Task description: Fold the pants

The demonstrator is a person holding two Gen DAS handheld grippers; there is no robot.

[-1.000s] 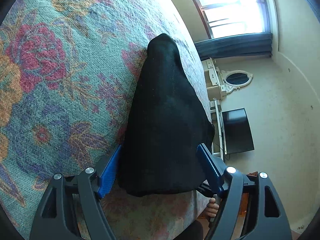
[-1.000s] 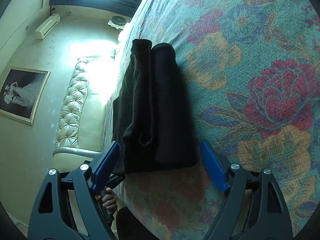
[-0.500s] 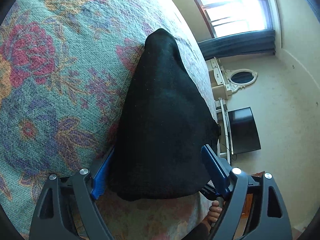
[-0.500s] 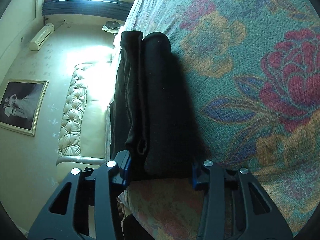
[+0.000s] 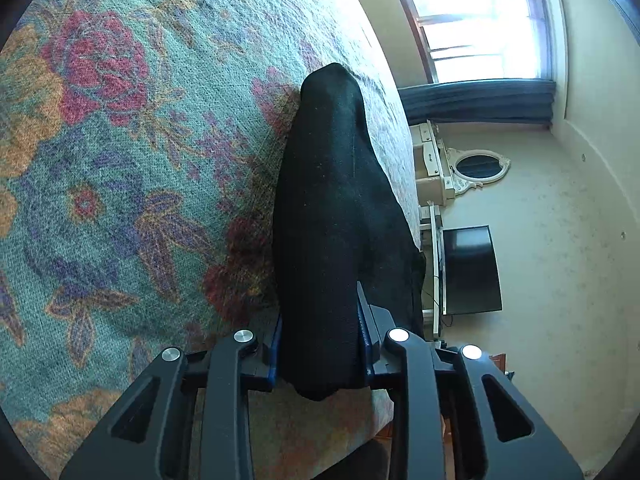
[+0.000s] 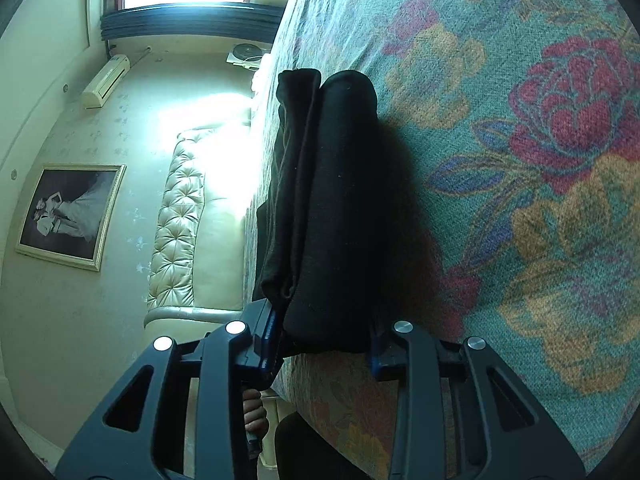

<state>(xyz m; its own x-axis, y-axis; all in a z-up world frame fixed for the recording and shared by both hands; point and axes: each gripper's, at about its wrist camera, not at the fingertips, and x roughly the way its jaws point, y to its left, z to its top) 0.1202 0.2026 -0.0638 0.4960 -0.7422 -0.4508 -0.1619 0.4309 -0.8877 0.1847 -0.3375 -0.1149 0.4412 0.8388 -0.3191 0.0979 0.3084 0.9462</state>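
The left gripper has its two blue-padded fingers pressed in tight on the near end of the black pants, the cloth pinched between them and bulging out just below the pads. The right gripper is likewise clamped on the pants, its blue fingers squeezing the near edge of the folded bundle from both sides, with a thin gap of cloth showing under the right-hand pad. From each grip the pants run away from the camera as a long, narrow, folded stack lying on the floral bedspread, close to the edge of the bed; in the right wrist view the stack shows two layers side by side, a thinner wrinkled fold on the left and a smoother, rounded fold on the right, casting a dark shadow onto the bedspread. The spread is teal with red, orange and purple flowers. Beyond the bed edge in the left wrist view stand a dark television screen, an oval mirror in a pale ornate frame, and a bright window with a dark curtain bunched beneath it. In the right wrist view a cream tufted headboard, a framed photograph and a wall air conditioner are seen, and a hand shows below the gripper
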